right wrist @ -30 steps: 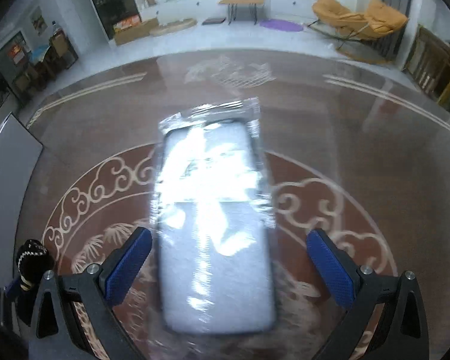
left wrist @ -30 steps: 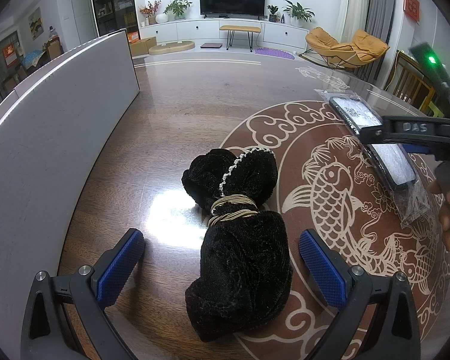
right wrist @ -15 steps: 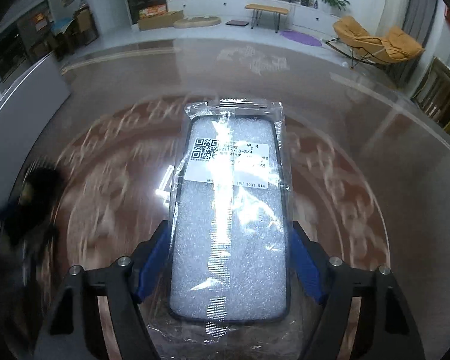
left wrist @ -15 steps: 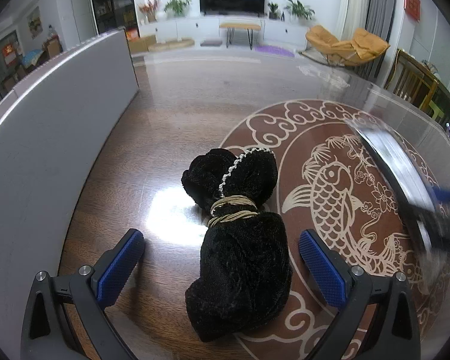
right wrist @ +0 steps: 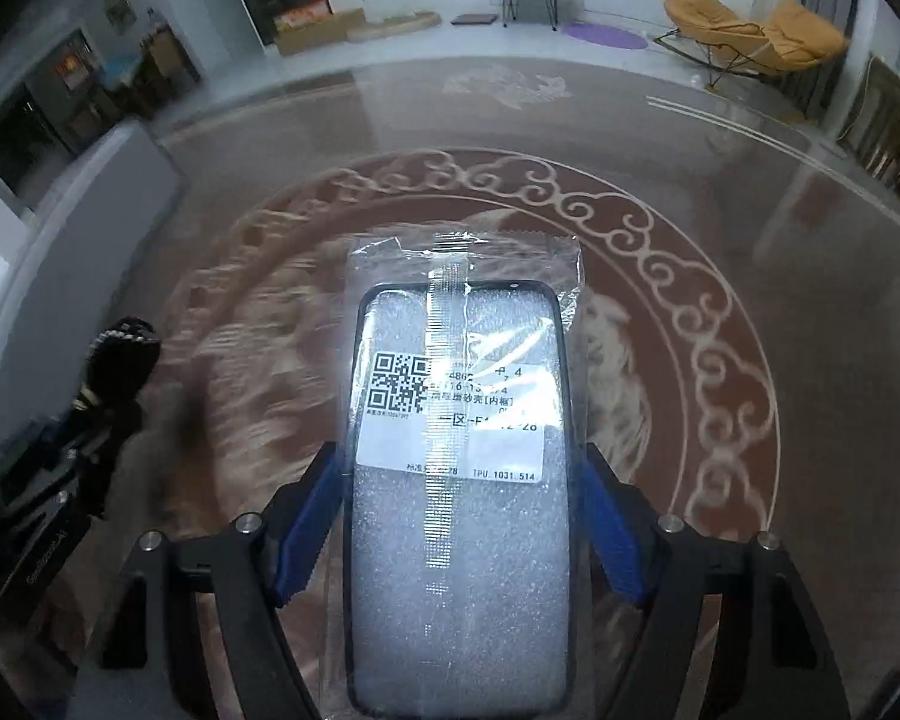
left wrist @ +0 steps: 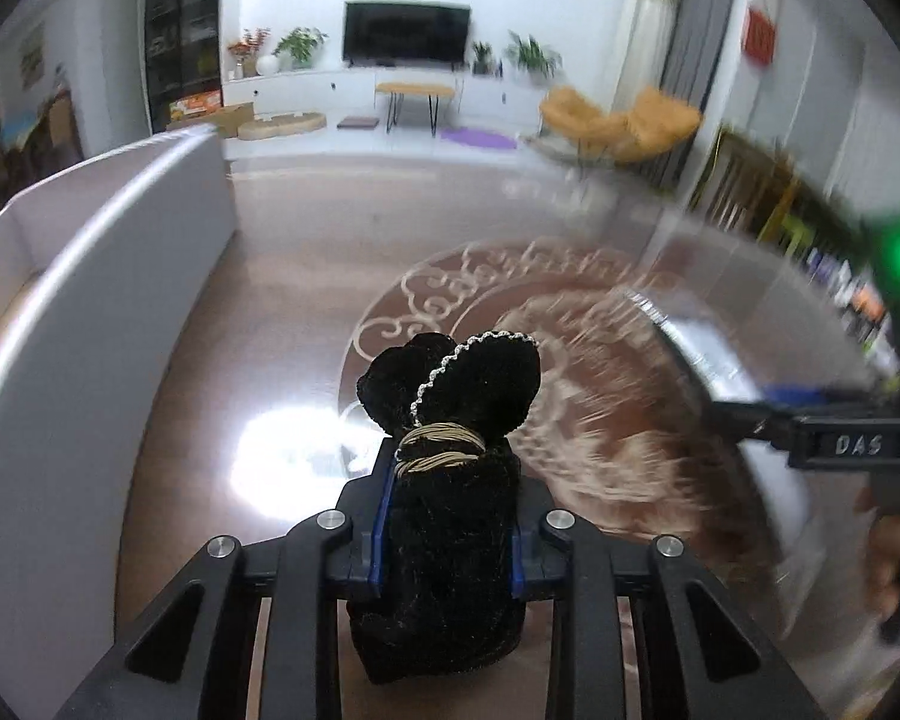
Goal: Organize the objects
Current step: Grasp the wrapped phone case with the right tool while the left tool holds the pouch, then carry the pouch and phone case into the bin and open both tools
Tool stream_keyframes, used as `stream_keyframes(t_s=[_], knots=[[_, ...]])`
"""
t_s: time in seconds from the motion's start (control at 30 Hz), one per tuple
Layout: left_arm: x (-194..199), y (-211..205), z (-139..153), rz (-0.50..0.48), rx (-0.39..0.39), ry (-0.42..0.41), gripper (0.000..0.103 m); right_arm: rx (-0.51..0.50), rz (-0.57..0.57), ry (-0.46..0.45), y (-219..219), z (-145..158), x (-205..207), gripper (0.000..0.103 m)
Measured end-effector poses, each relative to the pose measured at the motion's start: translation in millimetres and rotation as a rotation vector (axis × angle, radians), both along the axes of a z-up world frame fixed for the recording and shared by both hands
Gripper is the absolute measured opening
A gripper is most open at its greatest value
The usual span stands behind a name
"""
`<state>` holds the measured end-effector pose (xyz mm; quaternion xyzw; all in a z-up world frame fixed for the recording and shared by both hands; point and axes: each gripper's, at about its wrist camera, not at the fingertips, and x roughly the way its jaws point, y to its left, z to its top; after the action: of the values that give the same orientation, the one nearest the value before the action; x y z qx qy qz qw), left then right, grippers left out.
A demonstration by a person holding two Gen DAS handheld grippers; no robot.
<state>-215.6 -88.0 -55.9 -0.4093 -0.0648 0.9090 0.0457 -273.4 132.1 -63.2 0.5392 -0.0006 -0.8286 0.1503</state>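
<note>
Far left, a white box wall [left wrist: 90,276] stands on the glossy brown surface [left wrist: 282,324]; its inside is hidden. Just right of it, the left tool [left wrist: 447,531] is still clamping down, blue pads pressed on a black velvet pouch [left wrist: 450,480] tied with gold cord, pouch upright and lifted off the surface. Further right, the right tool [right wrist: 459,531] grips a bagged phone case [right wrist: 459,480] by its long edges, QR label up, over the carved fish medallion [right wrist: 660,276]. Clear bag holds the case; white foam fills it. Nothing lies between pouch and box.
</note>
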Motion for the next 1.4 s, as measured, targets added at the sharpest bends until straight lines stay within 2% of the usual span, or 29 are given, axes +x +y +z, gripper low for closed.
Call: stream_keyframes(t_s=[0.1, 0.17, 0.27, 0.37, 0.43, 0.47, 0.57, 0.63, 0.67, 0.73, 0.77, 0.8, 0.87, 0.97, 1.07, 1.13, 1.2, 1.27, 1.4], knots=[[40, -24, 45, 0.036, 0.126, 0.071, 0.028, -0.11, 0.021, 0.012, -15, 32, 20, 0.076], [64, -49, 78, 0.066, 0.163, 0.128, 0.028, -0.19, 0.054, 0.016, -35, 57, 27, 0.076], [100, -100, 116, 0.139, 0.104, 0.189, 0.028, -0.285, 0.143, 0.043, -90, 99, 44, 0.076], [119, -153, 120, 0.218, 0.029, 0.135, 0.029, -0.379, 0.275, 0.067, -169, 138, 63, 0.076], [128, -191, 111, 0.304, -0.053, 0.076, 0.029, -0.413, 0.359, 0.077, -224, 153, 78, 0.076], [134, -215, 101, 0.352, -0.079, 0.029, 0.029, -0.42, 0.395, 0.081, -249, 158, 84, 0.076], [148, -258, 81, 0.439, -0.084, -0.053, 0.03, -0.403, 0.491, 0.092, -327, 155, 104, 0.076], [156, -278, 72, 0.491, -0.086, -0.079, 0.034, -0.359, 0.536, 0.103, -367, 139, 116, 0.076], [163, -287, 67, 0.522, -0.085, -0.09, 0.041, -0.337, 0.562, 0.09, -386, 125, 121, 0.077], [171, -292, 58, 0.548, -0.078, -0.093, 0.065, -0.264, 0.599, 0.039, -413, 97, 130, 0.08], [175, -294, 57, 0.565, -0.085, -0.093, 0.08, -0.228, 0.605, 0.017, -422, 83, 130, 0.081], [175, -291, 55, 0.573, -0.104, -0.096, 0.086, -0.197, 0.602, -0.001, -426, 72, 133, 0.081], [177, -284, 57, 0.6, -0.189, -0.091, 0.088, -0.206, 0.578, -0.01, -418, 63, 139, 0.087], [172, -284, 61, 0.651, -0.262, -0.105, 0.096, -0.183, 0.548, 0.074, -404, 73, 147, 0.098], [184, -280, 73, 0.672, -0.217, -0.074, 0.096, -0.139, 0.544, 0.17, -387, 96, 154, 0.101], [194, -281, 77, 0.695, -0.163, -0.047, 0.097, -0.061, 0.544, 0.231, -382, 109, 165, 0.101], [203, -284, 80, 0.72, -0.099, -0.056, 0.097, 0.006, 0.542, 0.279, -376, 118, 164, 0.101], [200, -281, 78, 0.736, -0.081, -0.068, 0.097, 0.046, 0.538, 0.308, -372, 125, 172, 0.101], [194, -278, 75, 0.725, -0.104, -0.109, 0.097, 0.1, 0.54, 0.357, -371, 132, 174, 0.101]])
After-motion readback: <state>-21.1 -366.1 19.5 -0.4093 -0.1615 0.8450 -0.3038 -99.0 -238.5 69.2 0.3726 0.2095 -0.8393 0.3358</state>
